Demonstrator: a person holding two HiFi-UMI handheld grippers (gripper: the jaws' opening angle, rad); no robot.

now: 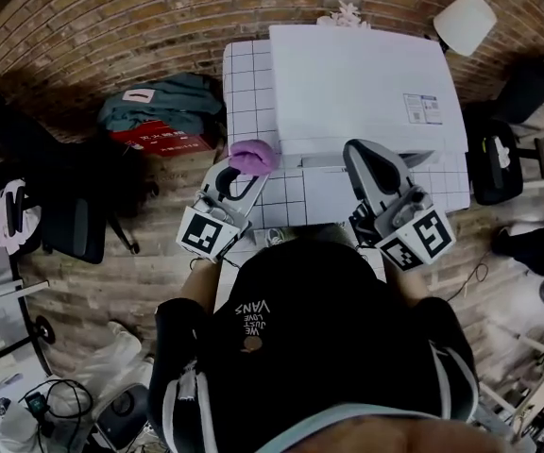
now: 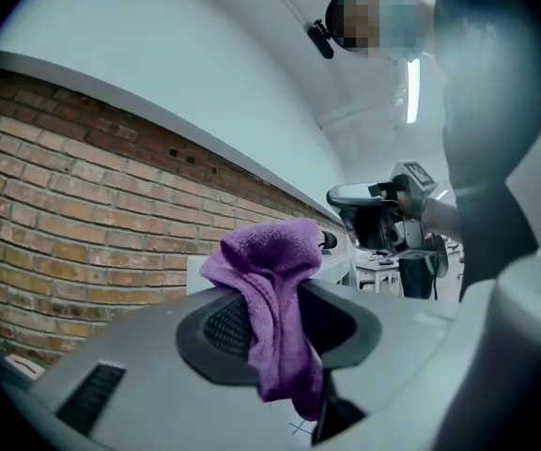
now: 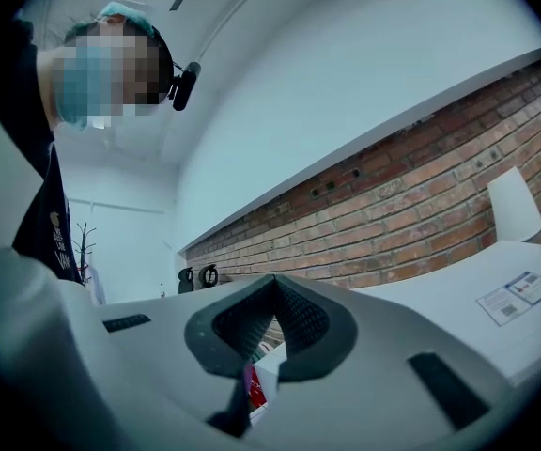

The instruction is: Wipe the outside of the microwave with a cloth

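A white microwave (image 1: pixel 366 74) sits on the white tiled tabletop (image 1: pixel 244 92). The right tool (image 1: pixel 362 157), jaws together and empty, points at the microwave's front edge. The left tool (image 1: pixel 237 176) pinches a purple cloth (image 1: pixel 253 157) beside its front left corner.

Your left gripper (image 2: pixel 272 332) has its jaws clamped on the purple cloth (image 2: pixel 269 271), which bunches above them and hangs down in front. A brick wall (image 2: pixel 73 214) stands behind.

Purple cloth (image 2: pixel 275 299), white microwave (image 1: pixel 362 88)
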